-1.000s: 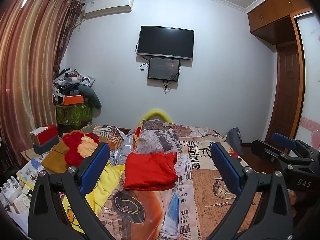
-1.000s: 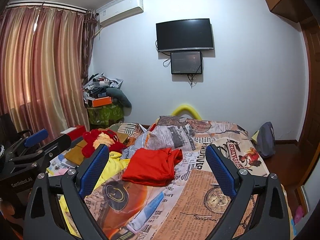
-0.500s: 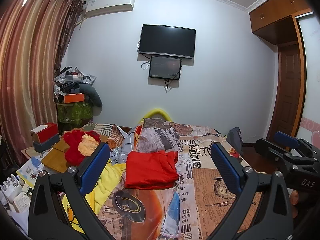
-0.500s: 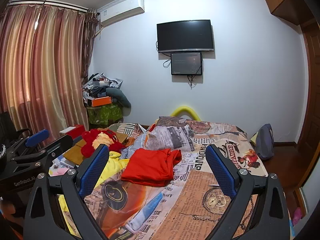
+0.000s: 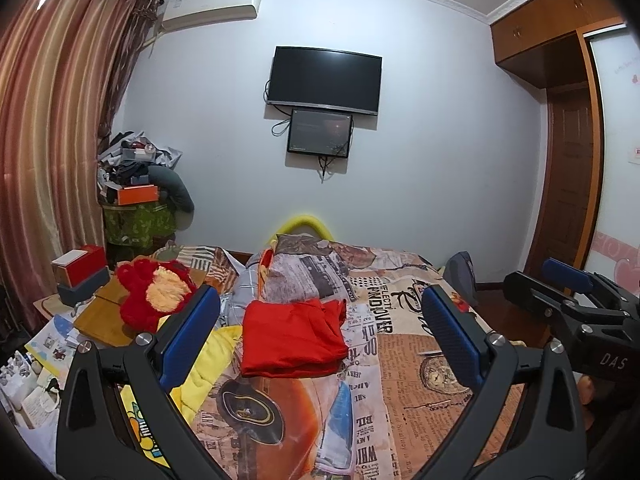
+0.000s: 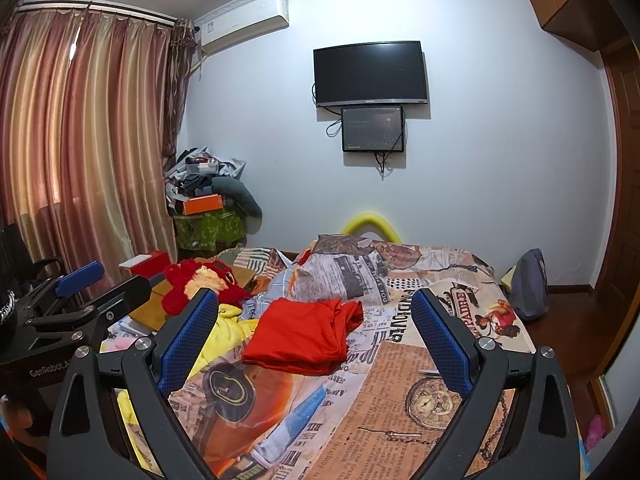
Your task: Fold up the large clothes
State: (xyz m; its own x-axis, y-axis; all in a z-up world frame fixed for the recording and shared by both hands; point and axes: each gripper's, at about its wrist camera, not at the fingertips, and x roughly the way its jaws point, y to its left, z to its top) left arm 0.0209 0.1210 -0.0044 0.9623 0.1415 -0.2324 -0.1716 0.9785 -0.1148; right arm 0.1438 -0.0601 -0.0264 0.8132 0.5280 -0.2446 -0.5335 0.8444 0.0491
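Jaws agape, red garment [image 5: 292, 336] beyond.

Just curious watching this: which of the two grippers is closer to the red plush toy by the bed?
Left. The left gripper hovers open on the red plush toy's side of the bed; the right gripper, also open, sits farther over, with the left one between it and the toy.

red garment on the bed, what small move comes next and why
Probably bring the left gripper down to the yellow garment. The red garment already lies folded on the bedspread, both grippers are open and hold nothing, and the yellow one lies crumpled beside it.
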